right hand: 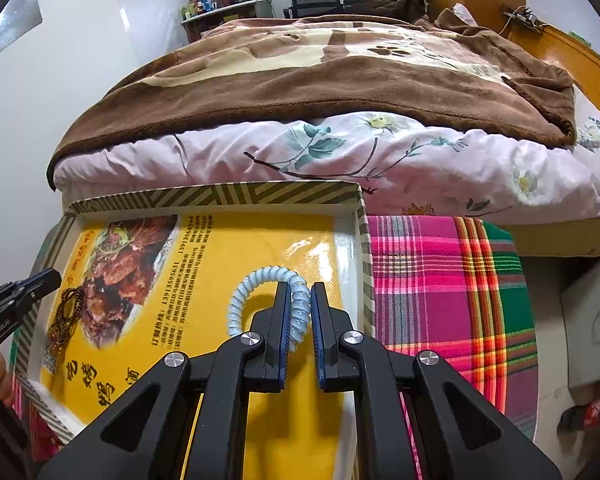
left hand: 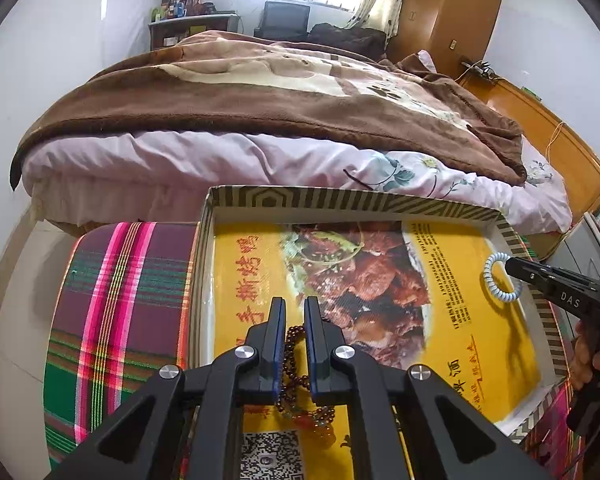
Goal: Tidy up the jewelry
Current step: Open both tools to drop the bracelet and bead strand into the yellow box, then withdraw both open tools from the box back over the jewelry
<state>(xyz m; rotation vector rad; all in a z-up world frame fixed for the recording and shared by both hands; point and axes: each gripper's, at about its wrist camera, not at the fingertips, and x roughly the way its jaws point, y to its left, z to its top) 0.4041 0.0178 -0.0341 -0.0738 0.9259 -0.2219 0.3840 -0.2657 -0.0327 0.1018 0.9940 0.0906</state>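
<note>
A shallow box (left hand: 340, 198) with a striped rim and a yellow food poster on its floor sits on a plaid cushion. A dark red bead bracelet (left hand: 294, 364) lies in its near left part, between the fingers of my left gripper (left hand: 295, 307), whose jaws stand narrowly apart around it. The beads also show in the right wrist view (right hand: 66, 312). A pale blue spiral hair tie (right hand: 260, 280) is in the right part of the box (right hand: 220, 194). My right gripper (right hand: 301, 292) is shut on it; it shows in the left wrist view too (left hand: 500, 276).
The plaid cushion (left hand: 124, 300) extends left and right (right hand: 440, 280) of the box. A bed with a brown blanket (left hand: 260, 96) and a pink floral quilt (right hand: 340, 148) stands just behind. A wooden wardrobe (left hand: 452, 4) and a desk are at the back.
</note>
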